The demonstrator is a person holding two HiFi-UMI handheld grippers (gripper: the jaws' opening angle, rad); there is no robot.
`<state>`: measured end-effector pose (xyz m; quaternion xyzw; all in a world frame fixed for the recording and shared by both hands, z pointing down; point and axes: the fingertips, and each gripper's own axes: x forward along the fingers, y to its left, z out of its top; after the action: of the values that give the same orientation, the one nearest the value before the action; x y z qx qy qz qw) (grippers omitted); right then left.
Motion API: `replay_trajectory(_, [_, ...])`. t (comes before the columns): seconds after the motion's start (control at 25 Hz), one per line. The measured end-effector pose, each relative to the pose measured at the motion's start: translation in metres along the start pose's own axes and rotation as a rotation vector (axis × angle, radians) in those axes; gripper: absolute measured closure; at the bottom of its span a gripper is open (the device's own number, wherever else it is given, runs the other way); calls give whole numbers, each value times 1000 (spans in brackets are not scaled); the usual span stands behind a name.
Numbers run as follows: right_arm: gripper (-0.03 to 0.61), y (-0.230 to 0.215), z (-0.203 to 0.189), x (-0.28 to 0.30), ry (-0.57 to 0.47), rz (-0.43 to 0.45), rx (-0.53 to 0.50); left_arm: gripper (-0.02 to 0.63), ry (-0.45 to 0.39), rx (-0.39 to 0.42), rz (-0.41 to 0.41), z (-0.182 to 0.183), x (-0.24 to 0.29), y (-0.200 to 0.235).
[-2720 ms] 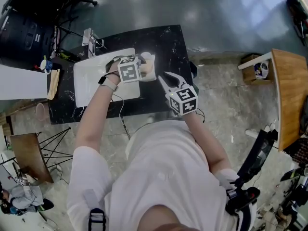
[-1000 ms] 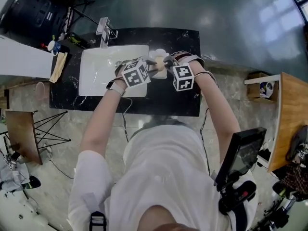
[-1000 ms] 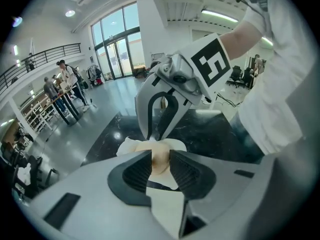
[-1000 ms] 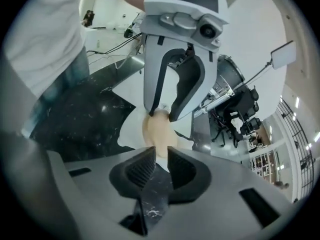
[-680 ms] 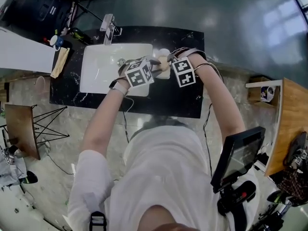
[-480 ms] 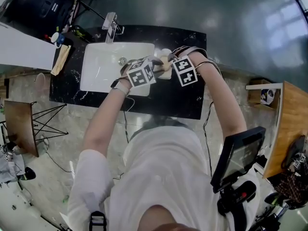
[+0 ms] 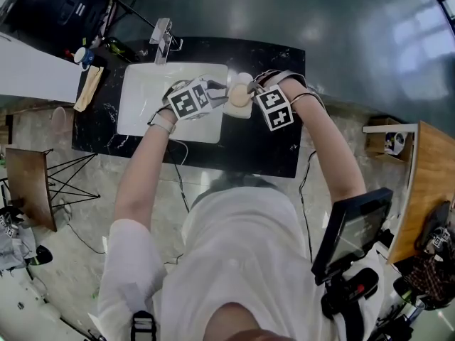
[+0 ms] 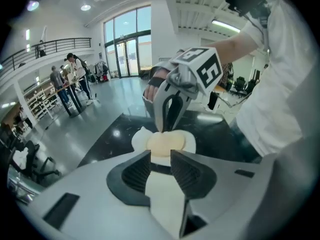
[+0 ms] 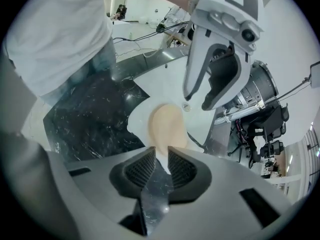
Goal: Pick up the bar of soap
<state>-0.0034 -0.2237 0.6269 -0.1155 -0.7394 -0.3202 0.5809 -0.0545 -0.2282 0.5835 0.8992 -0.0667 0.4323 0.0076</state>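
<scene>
My right gripper (image 9: 160, 152) is pinched shut on the rim of the white soap dish (image 9: 136, 118), not on the bar of soap (image 9: 167, 126) lying in it on the black surface (image 7: 263, 144) beside the sink (image 7: 142, 112). My left gripper (image 8: 160, 155) has just been opening, with nothing between its pads, just short of the dish. Lifting now could tip the dish and slide the slick bar off; closing the left off-centre could squirt it away

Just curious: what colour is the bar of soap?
Pale peach-beige bar of soap, clearest in the right gripper view.
</scene>
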Motion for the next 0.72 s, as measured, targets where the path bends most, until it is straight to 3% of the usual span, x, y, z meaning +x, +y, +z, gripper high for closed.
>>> replay_trajectory(0.24, [495,-1,0,-1,-9,-21,12,506,141,131,70,-23,23,20])
replay_trajectory(0.56, [494,-4,0,1,-12,-23,13,508,174,163,75,-17,41,29])
replay_trajectory(0.72, [495,-7,0,1,0,-32,-4,543,183,203,80,-16,46,28])
